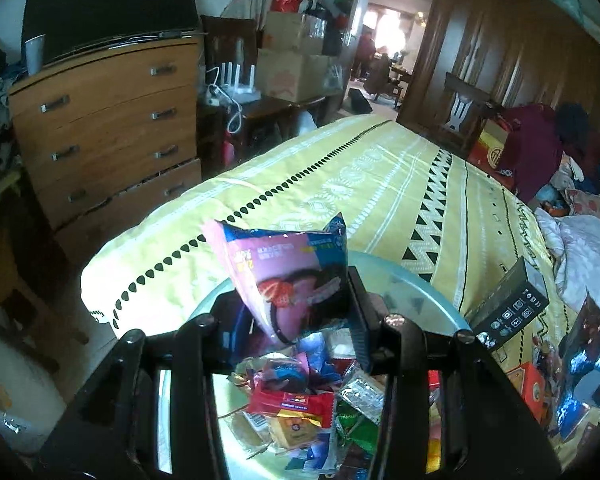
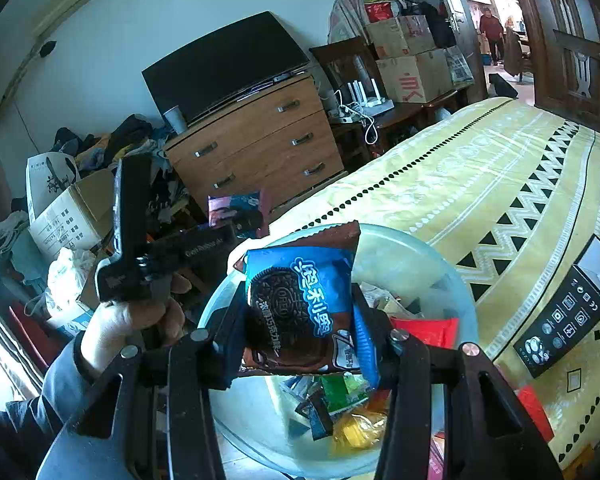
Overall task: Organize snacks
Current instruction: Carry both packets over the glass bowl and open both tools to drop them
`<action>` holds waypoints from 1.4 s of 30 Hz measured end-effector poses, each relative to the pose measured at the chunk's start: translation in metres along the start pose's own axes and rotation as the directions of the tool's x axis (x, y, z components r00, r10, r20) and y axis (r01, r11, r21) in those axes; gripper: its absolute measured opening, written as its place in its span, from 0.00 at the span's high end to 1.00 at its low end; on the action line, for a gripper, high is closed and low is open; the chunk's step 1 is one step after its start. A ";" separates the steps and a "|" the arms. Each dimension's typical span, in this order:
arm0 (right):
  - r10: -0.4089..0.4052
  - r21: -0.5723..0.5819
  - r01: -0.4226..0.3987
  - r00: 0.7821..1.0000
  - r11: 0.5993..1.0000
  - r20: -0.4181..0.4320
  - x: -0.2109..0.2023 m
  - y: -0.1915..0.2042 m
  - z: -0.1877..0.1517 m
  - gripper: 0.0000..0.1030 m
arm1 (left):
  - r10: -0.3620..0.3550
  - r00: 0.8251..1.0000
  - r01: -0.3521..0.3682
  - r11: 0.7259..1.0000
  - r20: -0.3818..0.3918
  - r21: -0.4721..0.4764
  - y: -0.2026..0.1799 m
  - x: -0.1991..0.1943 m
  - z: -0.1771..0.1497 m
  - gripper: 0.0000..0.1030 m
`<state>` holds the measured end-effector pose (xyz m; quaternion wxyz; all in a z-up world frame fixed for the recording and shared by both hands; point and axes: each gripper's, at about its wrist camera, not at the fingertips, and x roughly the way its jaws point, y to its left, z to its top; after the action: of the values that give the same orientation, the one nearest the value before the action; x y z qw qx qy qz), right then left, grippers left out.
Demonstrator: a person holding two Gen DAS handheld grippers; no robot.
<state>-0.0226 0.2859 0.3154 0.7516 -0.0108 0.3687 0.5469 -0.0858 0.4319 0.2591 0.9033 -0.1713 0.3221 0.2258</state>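
My left gripper (image 1: pixel 296 312) is shut on a pink and blue strawberry snack packet (image 1: pixel 288 268), held upright over a clear glass bowl (image 1: pixel 416 292) filled with several wrapped snacks (image 1: pixel 300 404). In the right wrist view, my right gripper (image 2: pixel 300 332) is shut on a blue and brown Oreo packet (image 2: pixel 300 304), also above the glass bowl (image 2: pixel 400 256) and the loose snacks (image 2: pixel 340 404) inside it. The other hand-held gripper (image 2: pixel 160 256), carrying its pink packet (image 2: pixel 236 210), shows at the left of that view, gripped by a person's hand (image 2: pixel 136 320).
The bowl rests on a bed with a yellow patterned cover (image 1: pixel 340 184). A black box (image 1: pixel 512 308) and more snack packs (image 1: pixel 584 364) lie at the right. A wooden dresser (image 1: pixel 108 128) with a television stands beyond the bed's edge, beside stacked cardboard boxes (image 1: pixel 292 56).
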 end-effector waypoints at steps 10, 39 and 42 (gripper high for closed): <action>-0.002 -0.001 0.002 1.000 1.000 -0.006 0.007 0.002 0.003 0.51 | -0.008 1.000 0.008 1.000 -0.002 0.007 0.008 -0.001 0.002 0.58; -0.040 -0.012 0.039 0.998 0.999 -0.052 0.032 0.000 0.006 0.37 | 0.009 1.000 -0.008 0.999 -0.028 0.044 0.010 0.009 0.000 0.29; -0.069 -0.004 0.069 0.998 0.998 -0.010 0.017 0.000 0.005 0.24 | 0.036 0.999 -0.036 0.997 0.000 0.064 0.003 0.001 -0.001 0.16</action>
<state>-0.0178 0.3019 0.3090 0.7681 -0.0278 0.3709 0.5212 -0.0876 0.4342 0.2570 0.9039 -0.1365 0.3327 0.2316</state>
